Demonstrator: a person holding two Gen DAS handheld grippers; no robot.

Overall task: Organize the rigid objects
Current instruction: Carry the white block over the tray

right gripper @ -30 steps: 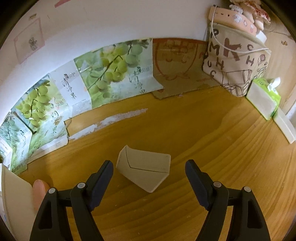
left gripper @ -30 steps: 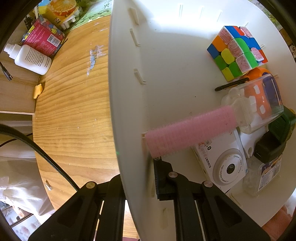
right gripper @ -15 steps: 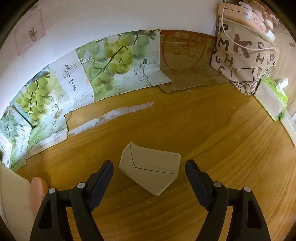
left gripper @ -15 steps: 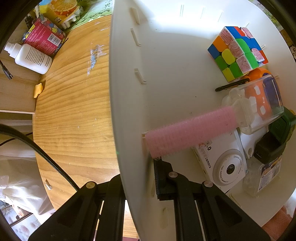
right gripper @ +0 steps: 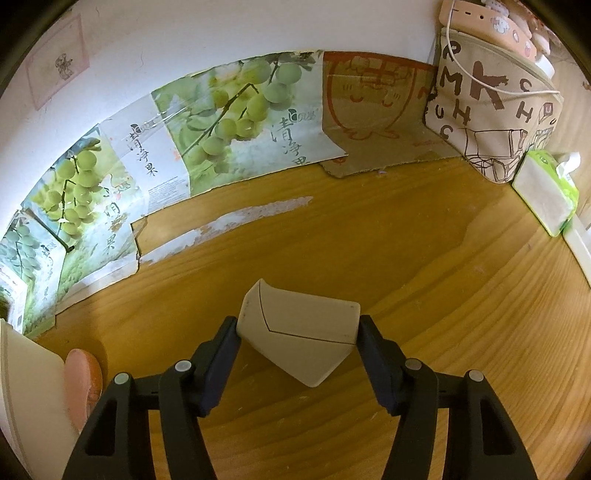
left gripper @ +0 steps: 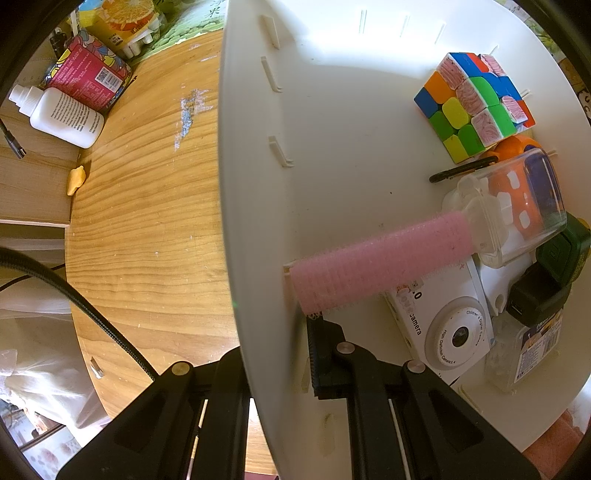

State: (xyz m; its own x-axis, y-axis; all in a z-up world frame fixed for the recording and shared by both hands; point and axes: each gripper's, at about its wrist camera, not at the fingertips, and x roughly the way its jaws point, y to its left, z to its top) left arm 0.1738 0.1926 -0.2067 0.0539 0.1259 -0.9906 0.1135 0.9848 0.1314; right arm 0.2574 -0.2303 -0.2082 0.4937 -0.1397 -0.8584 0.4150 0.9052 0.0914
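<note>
My left gripper (left gripper: pixel 275 354) is shut on the near wall of a white storage bin (left gripper: pixel 251 184). Inside the bin lie a pink hair roller (left gripper: pixel 380 266), a colour cube (left gripper: pixel 472 107), a white toy camera (left gripper: pixel 447 325), a clear box with orange pieces (left gripper: pixel 517 206) and a dark green item (left gripper: pixel 557 258). In the right wrist view a beige angular block (right gripper: pixel 299 336) lies on the wooden table (right gripper: pixel 424 258). My right gripper (right gripper: pixel 297 332) is open, with its fingers close on both sides of the block.
A white bottle (left gripper: pixel 62 114), a red packet (left gripper: pixel 88 74) and a drinks pack (left gripper: pixel 125 18) stand beyond the bin on the left. Grape posters (right gripper: pixel 229 122) line the back wall. A printed bag (right gripper: pixel 491 110) and a tissue pack (right gripper: pixel 546 195) sit at the right. The bin's edge (right gripper: pixel 22 380) shows far left.
My right gripper has moved forward to the beige block and its fingers have narrowed around it. The left gripper and the bin have not moved.
</note>
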